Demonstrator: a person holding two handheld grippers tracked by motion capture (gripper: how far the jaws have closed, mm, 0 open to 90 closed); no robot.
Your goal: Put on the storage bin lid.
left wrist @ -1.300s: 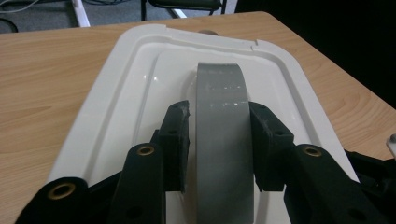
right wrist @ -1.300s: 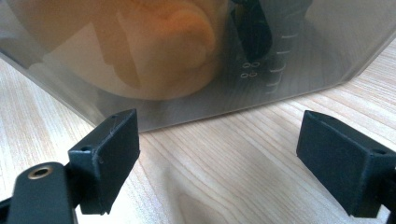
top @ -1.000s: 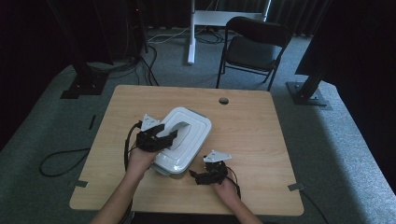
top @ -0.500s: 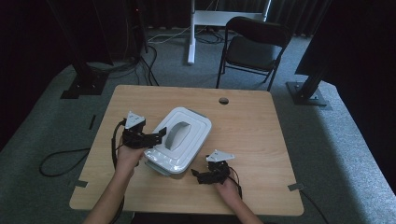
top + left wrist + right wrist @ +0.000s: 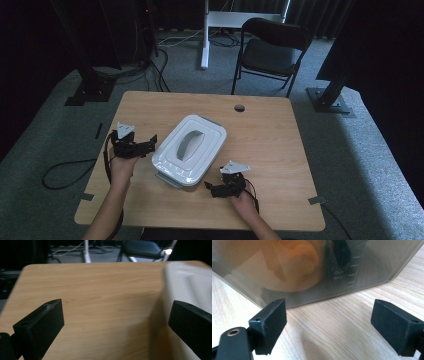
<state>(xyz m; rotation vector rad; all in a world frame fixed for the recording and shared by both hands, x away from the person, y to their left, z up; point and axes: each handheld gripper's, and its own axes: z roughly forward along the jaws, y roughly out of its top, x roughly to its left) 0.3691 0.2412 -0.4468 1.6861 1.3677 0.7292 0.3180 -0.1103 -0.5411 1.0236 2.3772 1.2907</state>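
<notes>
Lay at centre frame on the pale wood-grain worktop [image 5: 260,130]: white rounded-rectangular plastic container [image 5: 189,149], grey recessed lid handle, long axis running lower left to upper right; left tool [image 5: 150,142] agape just beside its left edge; right tool [image 5: 209,188] spread wide near its translucent lower corner; grey carpet, black chair [image 5: 272,47] beyond.

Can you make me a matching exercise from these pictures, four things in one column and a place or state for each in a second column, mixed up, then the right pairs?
Column one:
1. white lidded box
2. left gripper
3. right gripper
4. black chair

Column two:
A. on the carpet beyond the far edge of the table
B. jaws open, at the box's near right corner
C. in the middle of the table, lid on
D. jaws open, at the box's left side, apart from it

Pairs: 1-C, 2-D, 3-B, 4-A
</notes>
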